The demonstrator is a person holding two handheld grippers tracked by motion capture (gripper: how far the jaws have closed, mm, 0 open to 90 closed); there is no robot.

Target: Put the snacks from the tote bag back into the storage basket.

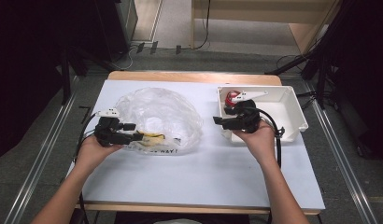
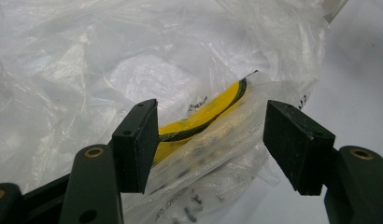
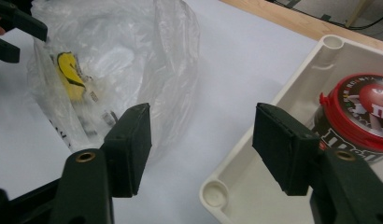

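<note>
Plastic bag [image 1: 157, 116] is lying on the left of the bench [image 1: 203, 177], with a yellow packet [image 2: 203, 116] inside. Left gripper [image 1: 126, 136] jaws are standing apart around its edge. Right gripper [image 1: 222, 122] jaws are standing apart over the white tray [image 1: 292, 109] holding a red-lidded tub [image 3: 362, 112].

Thin clear plastic bag [image 1: 157, 116]: crinkled, glossy film with black print, a glossy yellow packet [image 2: 203, 116] inside, maybe plastic wrap too. White tray [image 1: 292, 109] is smooth moulded plastic with a semi-matt finish; the candy jar [image 3: 362, 116] in it has a shiny red plastic lid and a glossy printed label. Table [image 1: 199, 163] top is a matt white sheet over a smooth light wood edge; left gripper [image 2: 208, 149] and right gripper [image 3: 201, 149] have matt black pads, rubbery-looking, with brass-coloured metal inserts in black plastic arms.
</note>
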